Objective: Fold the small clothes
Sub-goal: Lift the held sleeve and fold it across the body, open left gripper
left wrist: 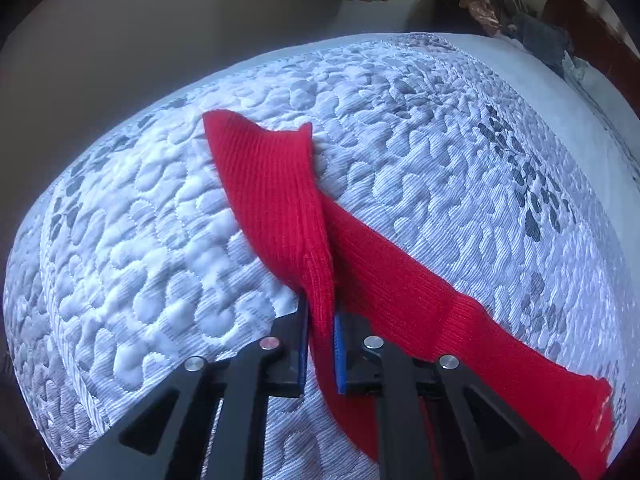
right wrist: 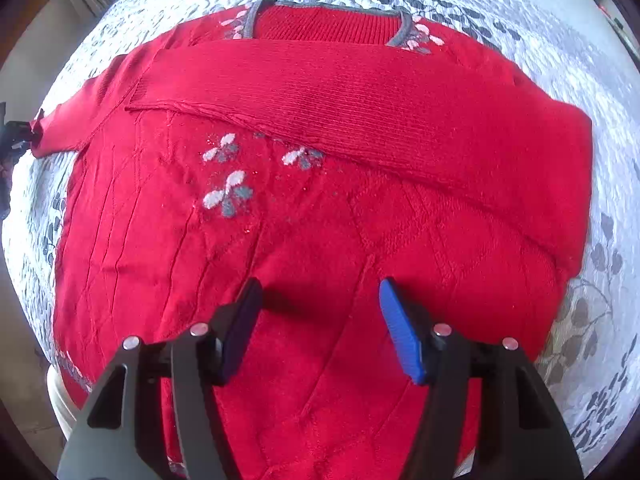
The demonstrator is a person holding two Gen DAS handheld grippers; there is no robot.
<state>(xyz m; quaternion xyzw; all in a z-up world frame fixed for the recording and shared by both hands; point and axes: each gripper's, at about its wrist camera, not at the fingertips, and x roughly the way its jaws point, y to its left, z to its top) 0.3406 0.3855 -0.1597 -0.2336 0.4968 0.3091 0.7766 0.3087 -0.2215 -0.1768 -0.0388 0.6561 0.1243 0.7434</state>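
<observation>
The left gripper has its jaws clenched on the red sleeve, which trails toward the upper left across the quilted bed. The right gripper hangs with jaws released above the red sweater, spread mid-frame, its other sleeve folded across the chest.

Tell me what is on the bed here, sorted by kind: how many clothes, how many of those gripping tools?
Red sweater with flower patterns, one sleeve pinched in the left gripper: 1
Quilted bedspread: 1
Grippers, counting the open right gripper above the sweater: 2
Heap of other clothes at the far end, too jumbled to count: 1
Total: 5
</observation>
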